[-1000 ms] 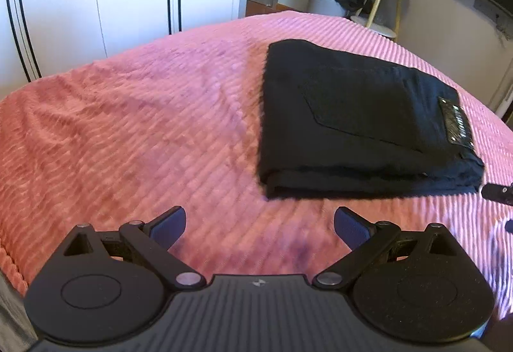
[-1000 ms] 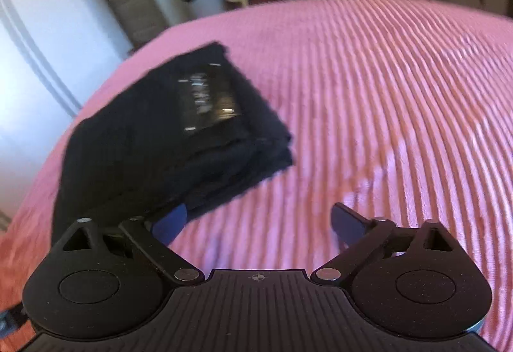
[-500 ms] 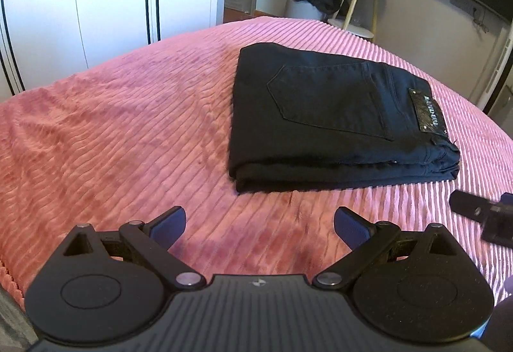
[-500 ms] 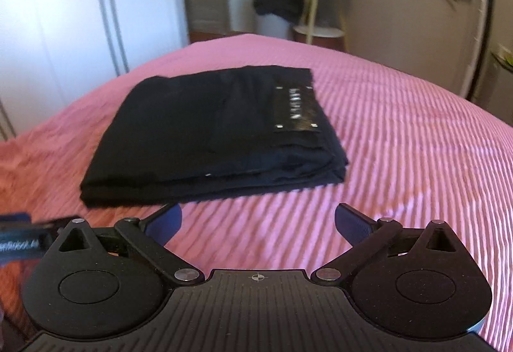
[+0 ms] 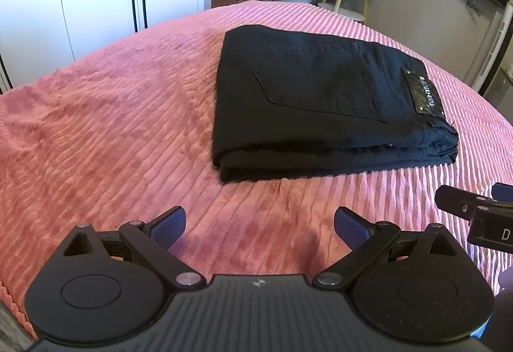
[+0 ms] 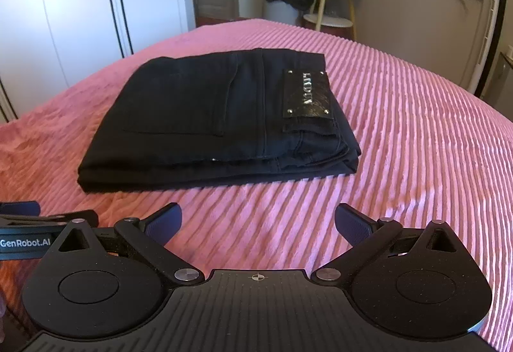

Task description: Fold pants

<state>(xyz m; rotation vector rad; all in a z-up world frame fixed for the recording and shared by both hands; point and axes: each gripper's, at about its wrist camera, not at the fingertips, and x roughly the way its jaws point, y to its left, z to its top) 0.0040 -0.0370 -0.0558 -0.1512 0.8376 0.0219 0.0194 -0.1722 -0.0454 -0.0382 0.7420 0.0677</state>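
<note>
The pink ribbed bedspread [image 5: 96, 127] fills nearly everything in front of me, and on it, toward the far middle, lie the black pants [image 5: 320, 102], already folded into a thick, squarish stack of several layers. My left gripper [image 5: 259, 223] and my right gripper [image 6: 258, 222] both hang over bare bedspread on the near side of the pants, well short of touching them, each with its fingers spread wide and nothing between them. The stack's long axis runs across my view: the rounded fold faces left, and the waistband end, with its shiny label patch [image 6: 306, 94] and back pocket [image 5: 320, 82] facing up, points right. I judge the cloth to be heavy denim, soft enough to bend yet stiff enough to keep a crease, not slippery and not fragile. If I had to take it up again, I would pinch the whole thickness at the two near corners, one gripper on each, since a single layer would peel open.
</note>
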